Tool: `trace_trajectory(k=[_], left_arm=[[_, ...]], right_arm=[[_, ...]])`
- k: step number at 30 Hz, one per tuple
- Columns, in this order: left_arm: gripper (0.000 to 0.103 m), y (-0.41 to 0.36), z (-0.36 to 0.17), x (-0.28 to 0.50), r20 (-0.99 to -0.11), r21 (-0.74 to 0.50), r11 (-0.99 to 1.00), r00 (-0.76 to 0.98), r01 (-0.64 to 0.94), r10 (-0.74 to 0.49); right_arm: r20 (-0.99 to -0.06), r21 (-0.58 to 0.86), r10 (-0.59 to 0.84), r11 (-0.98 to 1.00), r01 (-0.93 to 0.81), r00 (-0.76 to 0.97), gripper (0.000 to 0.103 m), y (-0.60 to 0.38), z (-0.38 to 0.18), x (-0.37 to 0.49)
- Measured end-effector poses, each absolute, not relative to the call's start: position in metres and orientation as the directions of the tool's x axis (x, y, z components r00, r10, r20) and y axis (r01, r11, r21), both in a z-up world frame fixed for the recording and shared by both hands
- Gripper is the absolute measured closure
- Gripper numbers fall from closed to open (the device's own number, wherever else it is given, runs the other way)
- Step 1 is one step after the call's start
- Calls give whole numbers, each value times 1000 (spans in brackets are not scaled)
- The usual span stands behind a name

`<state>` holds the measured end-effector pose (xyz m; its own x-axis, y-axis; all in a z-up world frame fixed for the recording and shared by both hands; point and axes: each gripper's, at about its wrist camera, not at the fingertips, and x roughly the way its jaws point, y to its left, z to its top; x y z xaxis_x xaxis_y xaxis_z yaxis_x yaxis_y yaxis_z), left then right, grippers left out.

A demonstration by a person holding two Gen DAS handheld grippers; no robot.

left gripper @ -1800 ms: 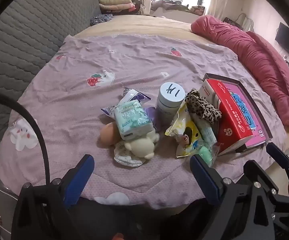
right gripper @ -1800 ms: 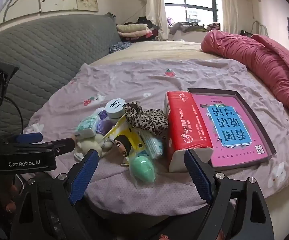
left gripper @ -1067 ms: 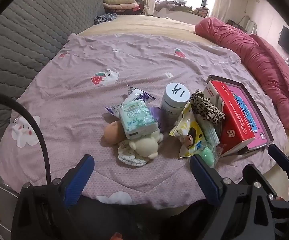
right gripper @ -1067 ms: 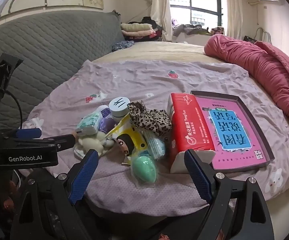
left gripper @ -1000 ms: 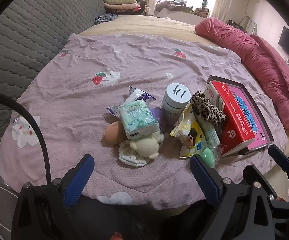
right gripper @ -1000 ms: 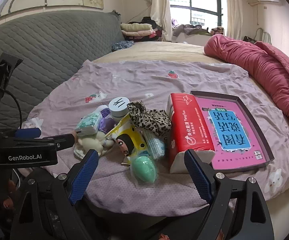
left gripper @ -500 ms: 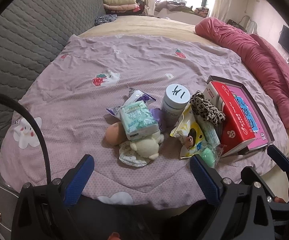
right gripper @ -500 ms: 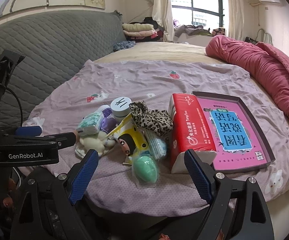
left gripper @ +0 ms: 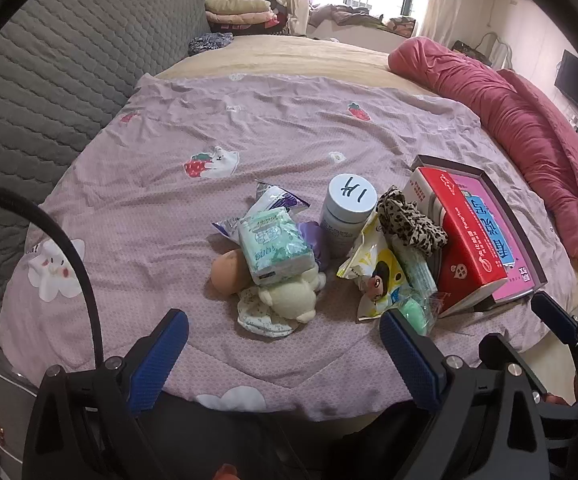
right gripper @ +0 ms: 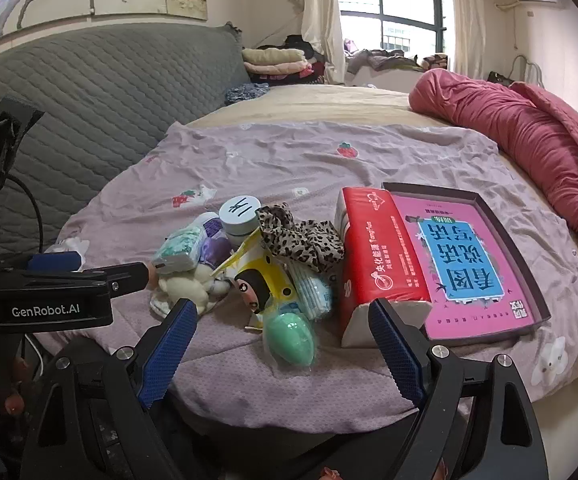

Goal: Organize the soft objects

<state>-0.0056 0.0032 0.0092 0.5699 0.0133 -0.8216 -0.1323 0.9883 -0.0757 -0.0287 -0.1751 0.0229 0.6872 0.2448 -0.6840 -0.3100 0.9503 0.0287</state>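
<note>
Soft toys, tissue packs & a scrunchie sit in one messy pile on the bed. We've sorted nothing yet. Both tongs, left & right, are wide apart, holding nothing.

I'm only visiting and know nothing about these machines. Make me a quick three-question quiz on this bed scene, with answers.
1. True or false: the leopard-print scrunchie lies against the red tissue pack.
2. Which item lies nearest the right gripper? A: mint green egg; B: white-lidded jar; C: pink book.
3. What rests on top of the cream plush toy?

Key
1. True.
2. A.
3. A pale green tissue packet. Both the right gripper and the left gripper are open and hold nothing.
</note>
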Motion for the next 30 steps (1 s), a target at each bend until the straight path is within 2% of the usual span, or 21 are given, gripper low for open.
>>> trace_trajectory(k=[22,30], left_arm=[[6,2,8,-3,-829,-82,988,559,-128,3],[6,27,-9,12,-850,-167,973,524,-162,-59]], right_arm=[[-696,27,243,949,-313,676,15,-173,19,-26],[-731,33,245,945,-326,636,15,-168,3,-16]])
